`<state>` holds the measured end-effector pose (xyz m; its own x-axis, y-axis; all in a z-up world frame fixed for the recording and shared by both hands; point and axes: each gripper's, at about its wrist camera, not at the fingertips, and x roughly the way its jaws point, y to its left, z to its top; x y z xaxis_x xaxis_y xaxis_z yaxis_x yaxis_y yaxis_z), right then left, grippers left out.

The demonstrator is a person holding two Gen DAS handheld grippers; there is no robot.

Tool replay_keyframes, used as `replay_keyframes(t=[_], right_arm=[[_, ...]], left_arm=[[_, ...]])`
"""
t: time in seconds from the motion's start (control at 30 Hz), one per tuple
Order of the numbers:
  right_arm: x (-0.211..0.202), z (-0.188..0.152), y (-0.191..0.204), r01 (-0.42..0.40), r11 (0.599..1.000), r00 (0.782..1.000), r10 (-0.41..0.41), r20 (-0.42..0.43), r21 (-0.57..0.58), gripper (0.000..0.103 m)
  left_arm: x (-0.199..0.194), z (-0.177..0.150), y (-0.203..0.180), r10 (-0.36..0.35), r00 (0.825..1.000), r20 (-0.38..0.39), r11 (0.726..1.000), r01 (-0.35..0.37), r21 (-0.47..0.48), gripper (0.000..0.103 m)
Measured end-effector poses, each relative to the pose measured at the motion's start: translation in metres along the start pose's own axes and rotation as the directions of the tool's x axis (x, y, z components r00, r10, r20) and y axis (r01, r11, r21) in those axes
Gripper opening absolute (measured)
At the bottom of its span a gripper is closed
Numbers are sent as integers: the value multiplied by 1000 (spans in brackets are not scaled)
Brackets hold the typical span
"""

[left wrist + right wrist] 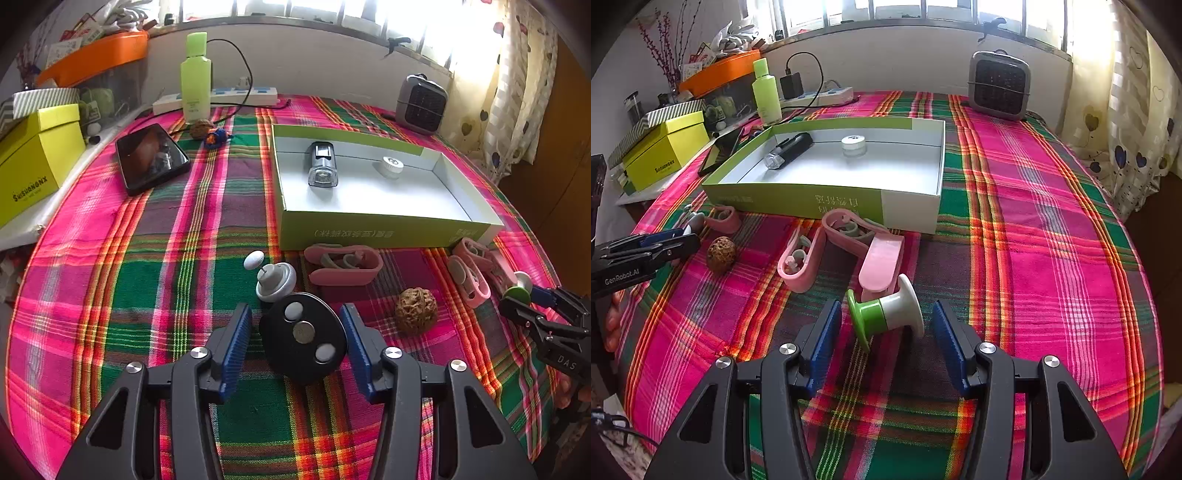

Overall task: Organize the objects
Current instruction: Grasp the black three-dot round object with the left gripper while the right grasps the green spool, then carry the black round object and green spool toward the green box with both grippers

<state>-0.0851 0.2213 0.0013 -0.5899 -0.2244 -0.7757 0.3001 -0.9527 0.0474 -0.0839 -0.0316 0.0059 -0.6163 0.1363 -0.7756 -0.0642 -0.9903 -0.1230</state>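
My left gripper (295, 341) is open, its blue pads on either side of a black disc (303, 341) with white dots lying on the plaid cloth. My right gripper (886, 325) is open around a green-and-white spool (884, 315) lying on its side; the pads stand apart from it. The green-sided tray (388, 230) (912, 206) holds a small flashlight (322, 166) (788, 149) and a white cap (390, 166) (854, 145). Pink clips (345, 267) (801, 264), a walnut (416, 311) (721, 254) and a grey knob (275, 284) lie in front of the tray.
A phone (151, 158), a green bottle (195, 77) (766, 92), a power strip (221, 98), a second walnut and small toy (216, 137) lie at the back left. A yellow box (35, 162) (665, 151) stands left, a small heater (421, 103) (999, 86) at the back.
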Motion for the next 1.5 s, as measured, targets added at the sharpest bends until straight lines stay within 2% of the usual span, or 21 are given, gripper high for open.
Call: replay_keyframes(t=[0.1,0.2,0.37,0.8,1.5], right_arm=[[-1,0,-1,6,1000,1000,-6,3,5,52],[-2,0,-2,5,1000,1000,-5,9,6,42],[-3,0,-1,-2,1000,1000,2,10,4,36],[-7,-2,1,-16,1000,1000,16,20,15,36],[-25,5,14,-77,997,995,77,64,-4,36]], left_arm=[[-1,-1,2,0,1000,0,1000,0,-2,41],[-1,-1,2,2,1000,0,1000,-2,-1,41],[-1,-1,2,0,1000,-2,1000,0,-2,40],[-5,-7,-5,-15,1000,-8,1000,15,7,40],[-24,-1,-19,-50,998,29,998,49,42,40]])
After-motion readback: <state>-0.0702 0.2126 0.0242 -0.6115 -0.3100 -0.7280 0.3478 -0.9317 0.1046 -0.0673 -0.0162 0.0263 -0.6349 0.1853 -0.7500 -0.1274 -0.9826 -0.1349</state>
